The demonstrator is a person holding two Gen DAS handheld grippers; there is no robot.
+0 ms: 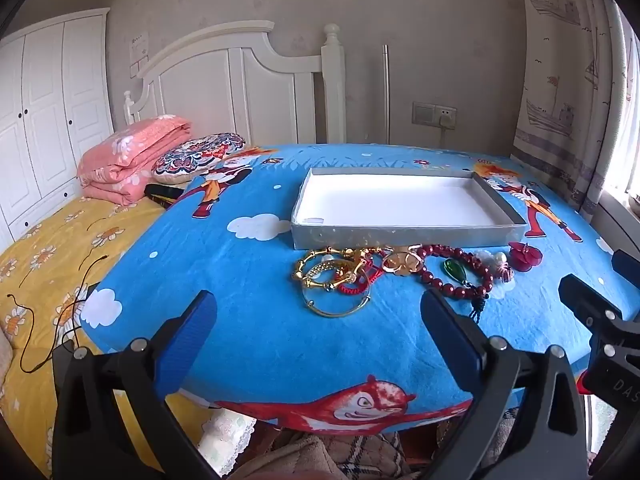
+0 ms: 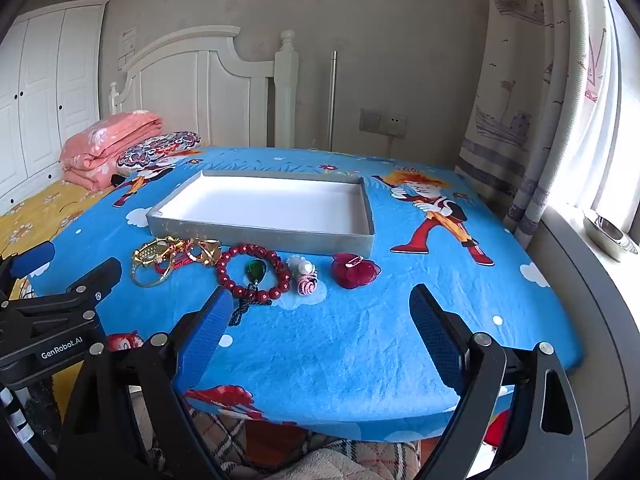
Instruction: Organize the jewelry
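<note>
A shallow grey box (image 1: 404, 235) (image 2: 256, 236) with a white inside stands on the blue cartoon cloth, with nothing in it. Jewelry lies in a row in front of it: gold bangles (image 1: 332, 280) (image 2: 154, 260) tangled with a red cord, a dark red bead bracelet (image 1: 456, 276) (image 2: 252, 268) with a green pendant (image 1: 454, 270) (image 2: 256, 270), a pearl and pink flower piece (image 2: 306, 278) and a red flower clip (image 1: 524, 256) (image 2: 356, 270). My left gripper (image 1: 320, 320) is open, just short of the bangles. My right gripper (image 2: 320, 318) is open, near the bead bracelet.
The blue cloth (image 1: 248, 320) covers a table beside a bed with a yellow sheet (image 1: 44, 264), a folded pink quilt (image 1: 132, 160) and a patterned cushion (image 1: 200, 156). A curtain (image 2: 540, 120) and a window sill with a metal bowl (image 2: 608, 236) are on the right.
</note>
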